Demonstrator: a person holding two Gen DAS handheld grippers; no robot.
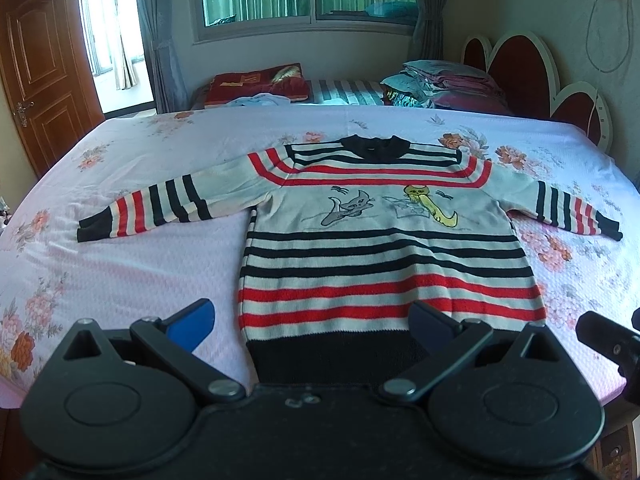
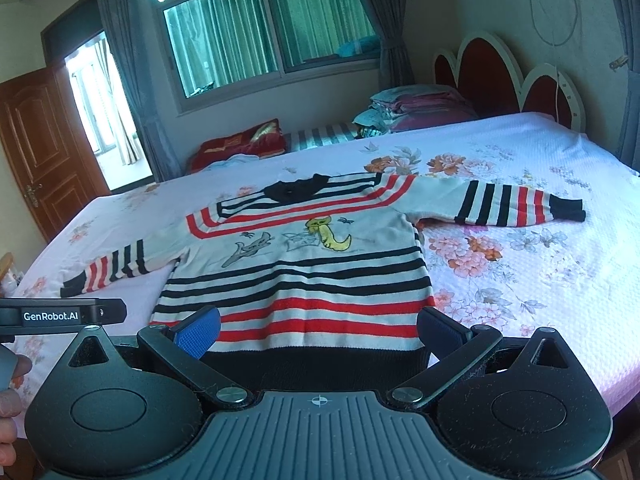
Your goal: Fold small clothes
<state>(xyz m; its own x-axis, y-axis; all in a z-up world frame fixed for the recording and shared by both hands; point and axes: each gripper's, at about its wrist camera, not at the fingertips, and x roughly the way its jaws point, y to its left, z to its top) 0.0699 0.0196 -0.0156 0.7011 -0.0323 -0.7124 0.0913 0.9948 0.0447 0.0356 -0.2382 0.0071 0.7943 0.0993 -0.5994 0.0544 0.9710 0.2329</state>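
Observation:
A small striped sweater (image 1: 384, 256) (image 2: 304, 276) in white, black and red, with two cartoon cats on its chest, lies flat and face up on the bed, both sleeves spread sideways and its black hem nearest me. My left gripper (image 1: 316, 324) hovers open over the hem, blue pads wide apart and empty. My right gripper (image 2: 320, 330) is open too, just above the same hem, holding nothing. The left sleeve cuff (image 1: 94, 230) and the right sleeve cuff (image 2: 568, 210) rest on the sheet.
A pink floral bedsheet (image 1: 120, 280) (image 2: 520, 280) covers the bed. Folded bedding (image 1: 444, 84) and a red pillow (image 1: 260, 84) lie beyond the far edge, the headboard (image 1: 520, 76) at right. A wooden door (image 1: 40, 92) stands at left. The other gripper's body (image 2: 60, 316) and a hand (image 2: 12, 400) show at left.

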